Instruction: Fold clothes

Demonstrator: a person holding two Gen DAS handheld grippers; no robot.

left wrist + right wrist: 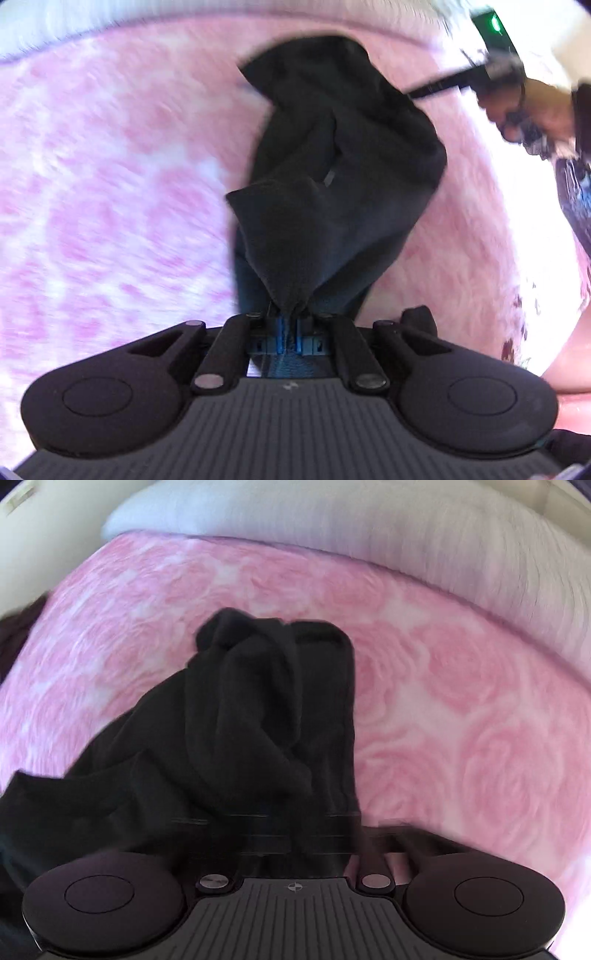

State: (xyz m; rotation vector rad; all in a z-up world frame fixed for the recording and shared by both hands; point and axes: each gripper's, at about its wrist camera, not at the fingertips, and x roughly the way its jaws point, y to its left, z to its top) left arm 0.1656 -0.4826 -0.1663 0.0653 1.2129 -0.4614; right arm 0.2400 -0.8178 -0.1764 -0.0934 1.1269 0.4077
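A black garment [332, 177] hangs bunched over a pink rose-patterned blanket [110, 184]. My left gripper [290, 314] is shut on a pinched point of its cloth, which drapes away from the jaws. In the right wrist view the same black garment [266, 720] spreads from my right gripper [295, 834] out to the lower left. The cloth covers the right gripper's fingers, so the jaws are hidden. The other gripper and the hand that holds it [517, 92] show at the upper right of the left wrist view.
The pink blanket [461, 701] covers a bed. A white striped pillow [369, 520] lies along its far edge. A dark object [18, 627] sits at the bed's left edge. A pale wall [44, 528] stands beyond.
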